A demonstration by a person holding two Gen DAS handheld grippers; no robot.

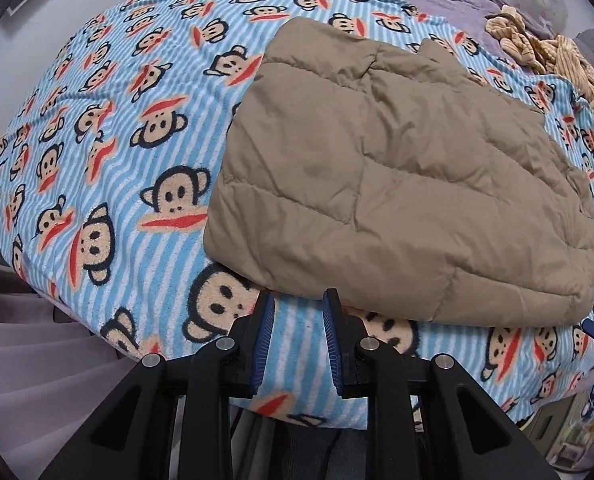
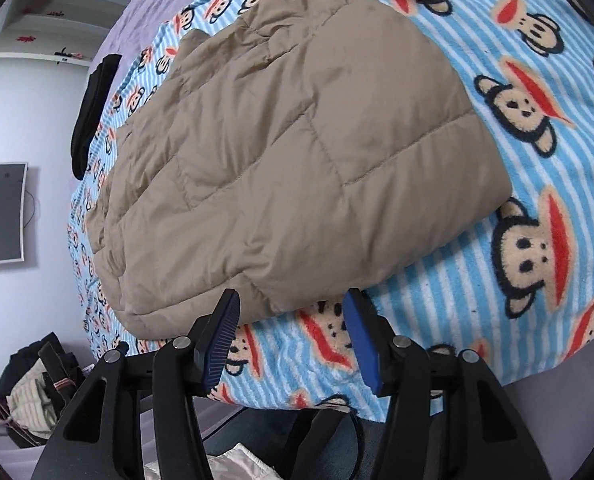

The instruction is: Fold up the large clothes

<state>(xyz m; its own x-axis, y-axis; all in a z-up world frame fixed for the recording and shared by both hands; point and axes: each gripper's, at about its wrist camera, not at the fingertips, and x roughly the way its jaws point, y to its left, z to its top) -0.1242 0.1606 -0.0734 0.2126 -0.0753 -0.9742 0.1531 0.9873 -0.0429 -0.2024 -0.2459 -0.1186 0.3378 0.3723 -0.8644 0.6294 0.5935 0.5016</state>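
While the folded tan quilted jacket (image 1: pixel 397 176) fills the centre and right of the left wrist view, lying on the monkey-print blanket (image 1: pixel 97 140) over the bed, only that view shows a striped beige garment (image 1: pixel 545 56) at upper right. Only the right wrist view shows a grey wall panel (image 2: pixel 3 212) at left and a clothes pile (image 2: pixel 37 396) at lower left. Both claws point at the jacket's near edge. Left claw (image 1: pixel 299 340) and right claw (image 2: pixel 293 340) are spread, holding nothing.
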